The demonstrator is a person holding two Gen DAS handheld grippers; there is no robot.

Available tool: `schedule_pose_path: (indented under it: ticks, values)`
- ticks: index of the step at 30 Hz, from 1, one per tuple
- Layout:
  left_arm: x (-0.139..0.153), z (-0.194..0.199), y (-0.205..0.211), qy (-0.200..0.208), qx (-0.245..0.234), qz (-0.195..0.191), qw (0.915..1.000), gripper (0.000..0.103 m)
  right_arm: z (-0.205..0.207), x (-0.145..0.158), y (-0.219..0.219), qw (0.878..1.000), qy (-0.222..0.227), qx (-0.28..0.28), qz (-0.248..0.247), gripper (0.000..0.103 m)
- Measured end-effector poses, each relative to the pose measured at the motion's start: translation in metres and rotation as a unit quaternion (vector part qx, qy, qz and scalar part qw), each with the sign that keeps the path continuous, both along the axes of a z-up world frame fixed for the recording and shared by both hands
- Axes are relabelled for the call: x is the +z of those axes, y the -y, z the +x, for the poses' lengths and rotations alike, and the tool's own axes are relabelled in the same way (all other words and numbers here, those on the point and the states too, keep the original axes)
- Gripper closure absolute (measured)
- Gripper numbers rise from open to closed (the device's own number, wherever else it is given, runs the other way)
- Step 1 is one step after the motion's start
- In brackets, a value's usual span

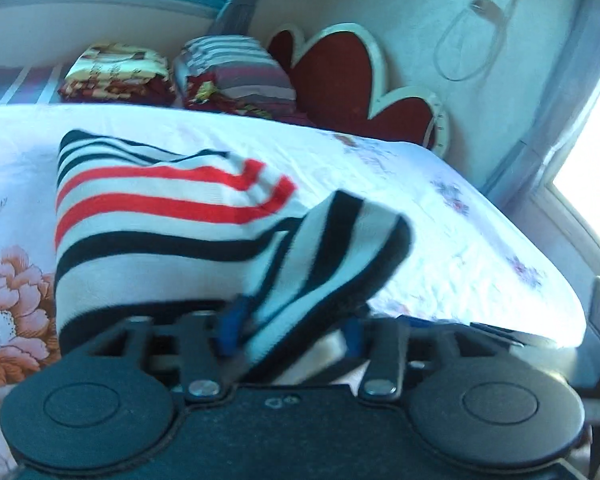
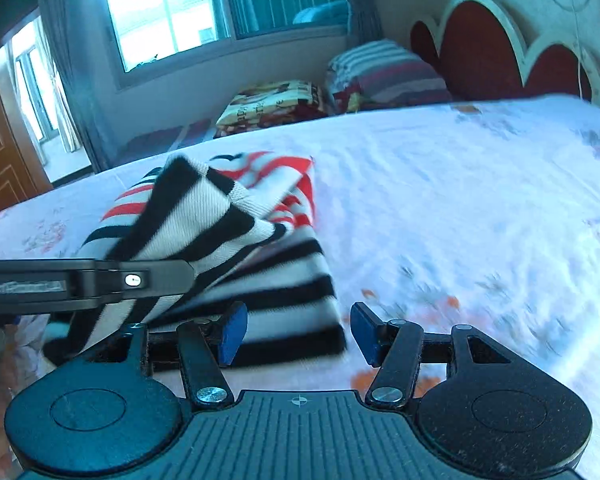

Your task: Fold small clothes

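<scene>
Folding now: the striped top (image 1: 160, 220) is partly folded, and I think one last flap (image 1: 340, 248) still has to go down flat.
Where the top is: it lies on the bed (image 1: 440, 208), on the white sheet with flowers, in a neat block with red stripes far off and black stripes close by.
Left gripper (image 1: 290, 328): its jaws are wide. The black and white flap sits between them, up off the rest of the top. It looks loose there, not pinched.
Why the flap is up: I think the left gripper has carried it over the block so it can drop on top and make the top smaller.
Right gripper (image 2: 300, 334): its jaws are about half wide with nothing in them. It hangs just by the near corner of the top, maybe to keep out of the way or to pat the fold down.
Boxes or baskets: none can be seen, so nothing is inside anything.
Other piles: a flowery blanket (image 1: 116, 76) and a striped blanket (image 1: 236, 76) sit folded side by side at the far end of the bed, next to the red headboard (image 1: 340, 76), well apart from the top.
</scene>
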State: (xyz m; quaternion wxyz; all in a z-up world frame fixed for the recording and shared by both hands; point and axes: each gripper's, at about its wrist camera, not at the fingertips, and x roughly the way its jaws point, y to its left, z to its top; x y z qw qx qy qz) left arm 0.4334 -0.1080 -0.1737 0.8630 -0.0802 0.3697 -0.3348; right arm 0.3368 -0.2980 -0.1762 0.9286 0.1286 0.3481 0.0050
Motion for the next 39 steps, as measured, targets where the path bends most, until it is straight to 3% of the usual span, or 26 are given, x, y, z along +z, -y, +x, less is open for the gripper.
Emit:
schedule_pose_path:
  ticks: [1,6,13,16,20,22,23,24,30,33,37,38,39]
  values:
    - [0.005,-0.004,-0.003,0.001,-0.003,-0.007,1.0000,0.027,-0.005,0.004,0.006,1.000,-0.003,-0.001,0.016,0.046]
    - [0.028,-0.026,-0.033,0.015,0.022,-0.039,0.9989,0.023,-0.019,0.024,0.014,0.997,-0.006,0.020,0.072,0.046]
    - [0.020,0.013,-0.060,0.006,0.147,-0.004,0.9892,0.023,-0.002,0.028,0.016,0.986,-0.023,0.018,0.167,0.046]
    - [0.011,0.027,-0.061,-0.009,0.163,0.003,0.9866,0.023,0.002,0.029,0.019,0.980,-0.025,0.013,0.196,0.046]
    - [-0.010,0.026,-0.052,-0.043,0.137,0.028,0.9893,0.024,0.002,0.031,0.020,0.979,-0.026,0.018,0.200,0.046]
    - [-0.023,0.025,-0.045,-0.064,0.127,0.036,0.9892,0.025,0.002,0.031,0.022,0.977,-0.024,0.018,0.213,0.038]
    - [-0.029,0.023,-0.044,-0.069,0.126,0.036,0.9890,0.025,0.001,0.033,0.023,0.977,-0.021,0.016,0.213,0.022]
    - [-0.033,0.022,-0.044,-0.073,0.126,0.032,0.9888,0.023,0.001,0.034,0.024,0.977,-0.017,0.015,0.210,0.015]
    - [-0.038,0.021,-0.035,-0.060,0.120,0.053,0.9896,0.022,0.010,0.035,0.024,0.976,-0.007,0.023,0.218,0.015]
    - [-0.040,0.020,-0.035,-0.058,0.120,0.054,0.9896,0.022,0.026,0.030,0.027,0.970,-0.011,0.017,0.243,0.015]
    - [-0.040,0.018,-0.036,-0.058,0.122,0.057,0.9893,0.022,0.055,0.021,0.025,0.971,-0.020,0.011,0.239,0.016]
    - [-0.040,0.018,-0.035,-0.058,0.122,0.057,0.9892,0.022,0.061,0.021,0.023,0.973,-0.015,0.007,0.232,0.026]
    - [-0.040,0.018,-0.035,-0.058,0.122,0.057,0.9892,0.022,0.066,0.021,0.022,0.974,-0.011,0.008,0.224,0.044]
